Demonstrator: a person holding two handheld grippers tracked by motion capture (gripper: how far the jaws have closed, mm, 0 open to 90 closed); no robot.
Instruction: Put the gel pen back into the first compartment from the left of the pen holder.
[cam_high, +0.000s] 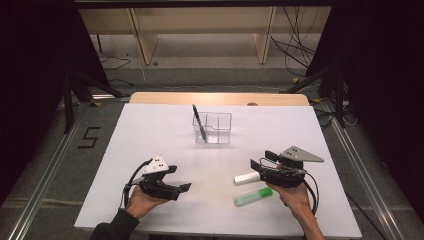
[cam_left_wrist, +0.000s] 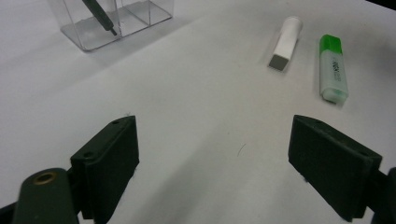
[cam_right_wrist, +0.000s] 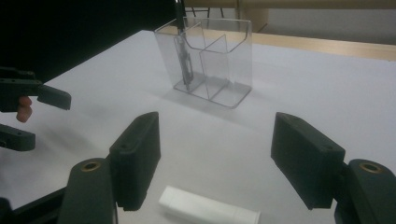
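Note:
A clear plastic organizer (cam_high: 212, 128) stands at the middle of the white table, with a black pen (cam_high: 199, 122) leaning in its left compartment. A white stick-shaped eraser (cam_high: 246, 178) and a green highlighter (cam_high: 253, 196) lie near the front right. My right gripper (cam_high: 263, 160) hovers open just above and behind the eraser (cam_right_wrist: 208, 210), which lies below its jaws (cam_right_wrist: 215, 126); nothing is between them. My left gripper (cam_high: 178, 178) is open and holds nothing at the front left, aimed toward the eraser (cam_left_wrist: 286, 42) and highlighter (cam_left_wrist: 333, 67).
The white table top (cam_high: 150, 150) ends at a wooden strip (cam_high: 220, 98) at the back. Beyond it are a shelf unit (cam_high: 200, 30), cables and stand legs on the floor. In the right gripper view the organizer (cam_right_wrist: 210, 60) stands ahead and the left gripper (cam_right_wrist: 28, 112) shows at the left.

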